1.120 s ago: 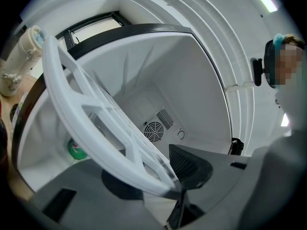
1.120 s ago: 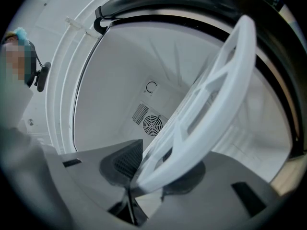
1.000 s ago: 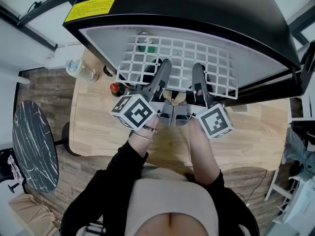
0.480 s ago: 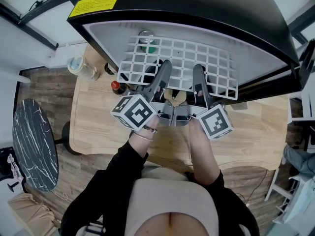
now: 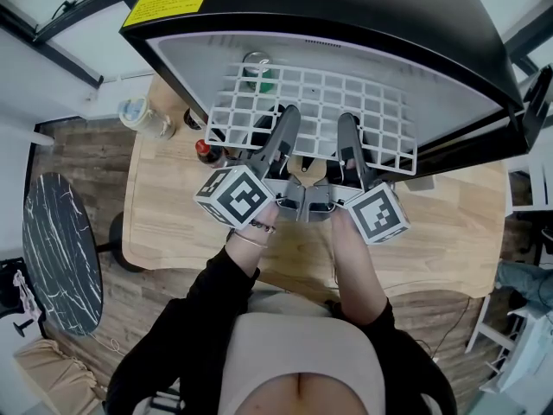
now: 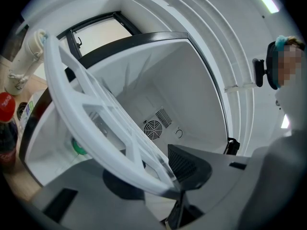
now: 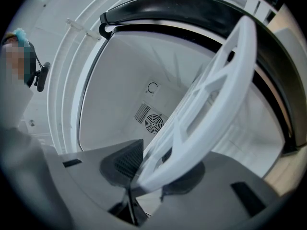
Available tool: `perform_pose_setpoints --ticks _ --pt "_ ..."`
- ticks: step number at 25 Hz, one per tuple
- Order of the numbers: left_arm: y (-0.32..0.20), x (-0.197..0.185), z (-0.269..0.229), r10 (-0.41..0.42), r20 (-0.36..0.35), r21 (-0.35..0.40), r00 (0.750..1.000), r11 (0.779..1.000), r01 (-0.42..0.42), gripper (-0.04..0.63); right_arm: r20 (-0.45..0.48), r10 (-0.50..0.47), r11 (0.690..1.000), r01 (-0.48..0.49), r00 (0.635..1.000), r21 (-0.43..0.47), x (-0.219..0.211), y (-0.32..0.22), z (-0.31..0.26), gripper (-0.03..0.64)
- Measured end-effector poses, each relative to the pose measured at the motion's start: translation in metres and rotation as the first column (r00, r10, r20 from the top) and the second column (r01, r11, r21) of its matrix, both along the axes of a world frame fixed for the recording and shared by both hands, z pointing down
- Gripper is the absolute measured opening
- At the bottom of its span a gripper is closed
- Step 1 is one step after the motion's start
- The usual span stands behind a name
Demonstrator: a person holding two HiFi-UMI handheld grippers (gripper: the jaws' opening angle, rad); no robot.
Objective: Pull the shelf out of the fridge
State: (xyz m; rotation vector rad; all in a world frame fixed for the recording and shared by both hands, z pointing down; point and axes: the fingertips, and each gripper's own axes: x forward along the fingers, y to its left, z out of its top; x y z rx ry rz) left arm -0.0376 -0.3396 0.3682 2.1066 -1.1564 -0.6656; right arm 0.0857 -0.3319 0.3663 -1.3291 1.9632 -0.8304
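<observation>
The white grid shelf (image 5: 311,102) sticks partly out of the black fridge (image 5: 346,7) and tilts toward me. My left gripper (image 5: 288,124) and right gripper (image 5: 347,128) grip its front edge side by side. In the left gripper view the shelf's front rail (image 6: 96,104) runs between the jaws of the left gripper (image 6: 158,176), which are closing on it, pads touching. In the right gripper view the front rail (image 7: 211,104) is pinched in the right gripper (image 7: 148,171).
A green-topped can (image 5: 257,66) stands inside the fridge under the shelf. On the wooden table (image 5: 173,223), left of the fridge, are a red-capped cola bottle (image 5: 201,153) and a clear bottle (image 5: 138,118). A round dark table (image 5: 56,258) stands at far left.
The shelf has come slightly further out of the fridge toward me, so more of the can behind it shows. Both grippers keep their hold on the front edge.
</observation>
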Motion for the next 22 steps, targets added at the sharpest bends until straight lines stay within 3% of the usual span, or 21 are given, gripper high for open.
perform_pose_setpoints --ticks 22 --pt "0.016 -0.002 0.002 -0.001 -0.007 -0.013 1.000 1.000 0.001 0.140 -0.001 -0.004 1.000 0.004 1.000 -0.010 -0.001 0.017 0.003 0.138"
